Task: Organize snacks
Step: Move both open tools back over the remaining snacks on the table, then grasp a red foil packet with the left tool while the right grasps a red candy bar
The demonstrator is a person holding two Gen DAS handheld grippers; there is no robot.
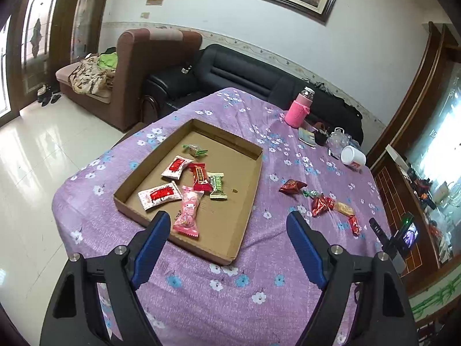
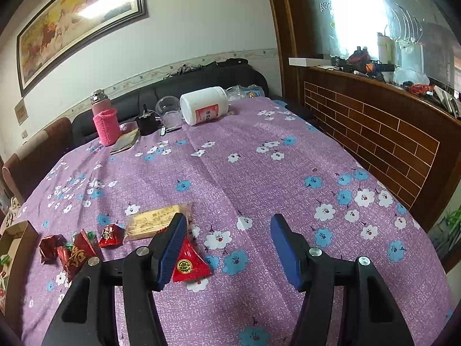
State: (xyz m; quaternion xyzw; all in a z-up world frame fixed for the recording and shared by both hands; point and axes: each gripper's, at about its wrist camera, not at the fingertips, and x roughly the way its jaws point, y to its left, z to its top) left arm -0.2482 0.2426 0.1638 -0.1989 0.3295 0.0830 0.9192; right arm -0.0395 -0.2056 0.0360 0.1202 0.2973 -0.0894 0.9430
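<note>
A shallow cardboard tray (image 1: pixel 247 150) lies on the purple flowered cloth and holds several wrapped snacks, among them a pink packet (image 1: pixel 188 210) and a dark red bar (image 1: pixel 199 176). My left gripper (image 1: pixel 227 225) is open and empty, just above the tray's near edge. Loose snacks lie right of the tray: a red candy (image 1: pixel 291 186) and a gold bar (image 1: pixel 344 208). In the right wrist view my right gripper (image 2: pixel 229 230) is open and empty above the cloth. A red triangular candy (image 2: pixel 191 262) lies beside its left finger, the gold bar (image 2: pixel 152 220) and red candies (image 2: pixel 82 249) further left.
At the table's far side stand a pink-sleeved bottle (image 2: pixel 105 121), a toppled white jar (image 2: pixel 206 105), a clear plastic cup (image 2: pixel 170 111) and a small black object (image 2: pixel 147 124). A black sofa (image 1: pixel 230 75) lies behind the table. A wooden counter (image 2: pixel 374 127) runs along the right.
</note>
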